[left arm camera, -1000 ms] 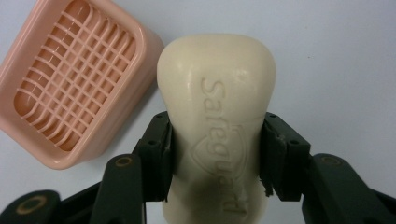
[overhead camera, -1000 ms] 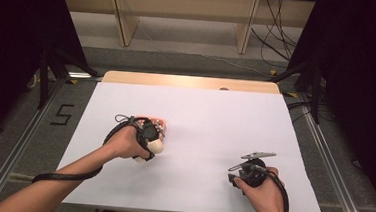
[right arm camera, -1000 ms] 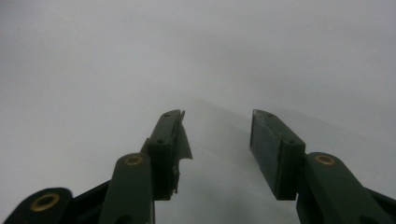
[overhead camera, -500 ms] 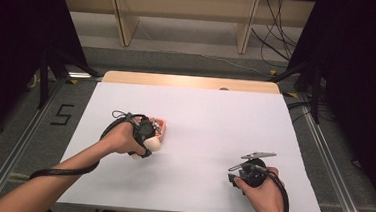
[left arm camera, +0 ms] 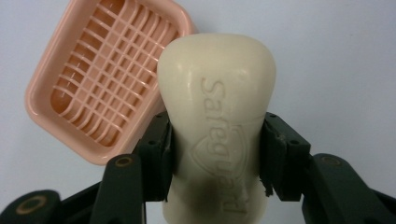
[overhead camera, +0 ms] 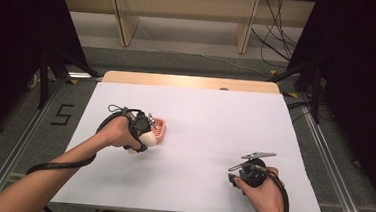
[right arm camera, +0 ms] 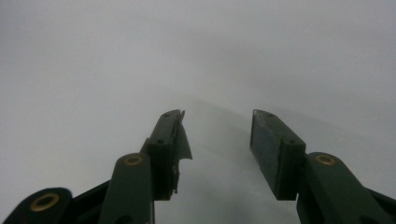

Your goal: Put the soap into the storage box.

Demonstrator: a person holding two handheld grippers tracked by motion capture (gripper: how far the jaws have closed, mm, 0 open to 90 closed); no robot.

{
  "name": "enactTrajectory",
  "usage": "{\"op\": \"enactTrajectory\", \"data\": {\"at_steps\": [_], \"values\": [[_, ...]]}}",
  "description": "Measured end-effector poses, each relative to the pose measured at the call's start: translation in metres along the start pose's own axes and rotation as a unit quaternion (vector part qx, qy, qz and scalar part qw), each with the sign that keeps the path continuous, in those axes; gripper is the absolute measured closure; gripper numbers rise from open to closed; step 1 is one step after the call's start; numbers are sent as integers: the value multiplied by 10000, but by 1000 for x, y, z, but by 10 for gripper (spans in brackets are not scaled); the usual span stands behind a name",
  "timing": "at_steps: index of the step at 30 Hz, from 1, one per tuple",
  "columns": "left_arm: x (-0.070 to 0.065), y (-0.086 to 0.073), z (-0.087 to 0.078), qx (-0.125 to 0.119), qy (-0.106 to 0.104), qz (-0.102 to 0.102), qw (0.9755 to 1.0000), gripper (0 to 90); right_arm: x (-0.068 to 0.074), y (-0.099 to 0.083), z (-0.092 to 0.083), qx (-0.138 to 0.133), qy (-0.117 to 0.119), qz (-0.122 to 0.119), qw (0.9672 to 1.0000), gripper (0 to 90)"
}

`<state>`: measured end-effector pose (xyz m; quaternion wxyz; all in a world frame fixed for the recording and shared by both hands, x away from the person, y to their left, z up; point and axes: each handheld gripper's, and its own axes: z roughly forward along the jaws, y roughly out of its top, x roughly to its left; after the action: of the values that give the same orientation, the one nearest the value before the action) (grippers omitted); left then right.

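A cream bar of soap point(left arm camera: 217, 116) stamped with a brand name is clamped between the jaws of my left gripper point(left arm camera: 217, 154), which is shut on it. Just beyond the soap lies a pink soap dish point(left arm camera: 100, 79) with a slatted grid floor, and nothing lies in it. From above, the left gripper point(overhead camera: 141, 133) holds the soap point(overhead camera: 149, 140) beside the pink dish point(overhead camera: 160, 129) at the left middle of the white table. My right gripper point(overhead camera: 236, 177) rests near the table's front right; its jaws point(right arm camera: 217, 149) stand open over bare white surface.
The white table top point(overhead camera: 215, 123) has a wooden strip along its far edge. Metal rails run along both sides of the table, and shelving legs and cables stand on the floor beyond it.
My left gripper has carried the soap a little to the left and away from me, alongside the pink dish. The right gripper has stayed put.
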<state>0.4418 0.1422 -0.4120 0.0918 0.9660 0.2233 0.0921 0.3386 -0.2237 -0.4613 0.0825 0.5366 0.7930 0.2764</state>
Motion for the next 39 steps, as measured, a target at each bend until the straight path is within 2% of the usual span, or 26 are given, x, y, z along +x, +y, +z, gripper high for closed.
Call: {"op": "enactTrajectory", "data": {"at_steps": [1,3,5,7,9,13,21,26,28,29,32,35,36,37,39], "values": [[0,0,0,0,0,0,10000,495,1,0,0,13,1,43,10000,543],[2,0,0,-17,33,33,10000,495,0,0,0,-9,-9,-17,10000,543],[5,0,0,-6,53,35,10000,495,1,0,0,18,19,64,10000,543],[7,-1,0,-1,61,50,10000,495,1,0,0,6,135,-15,9999,543],[7,-1,0,12,51,50,10000,495,0,0,0,-25,81,-79,9999,543],[10,-1,0,18,61,88,9999,495,1,0,-1,-1,137,1,9999,543],[16,-1,-2,45,76,167,9998,495,1,0,0,-11,130,-12,9999,543],[19,-1,-2,33,98,153,9998,495,0,0,1,-30,5,-53,10000,543],[21,0,-3,61,132,194,9997,495,0,0,1,-32,4,-49,10000,543],[21,0,-3,60,133,191,9997,495,0,0,0,-30,97,-58,9999,543],[23,0,-5,42,149,177,9997,495,1,0,0,-14,129,-2,9999,543],[24,1,-6,44,161,190,9997,495,1,0,0,2,19,68,10000,543],[25,1,-7,39,184,205,9996,495,0,0,0,-34,-24,-24,10000,543],[26,2,-7,55,187,204,9996,495,1,0,0,-21,-14,37,10000,543],[27,2,-7,76,190,210,9996,495,0,0,-1,-68,-1,-47,10000,543]]}}
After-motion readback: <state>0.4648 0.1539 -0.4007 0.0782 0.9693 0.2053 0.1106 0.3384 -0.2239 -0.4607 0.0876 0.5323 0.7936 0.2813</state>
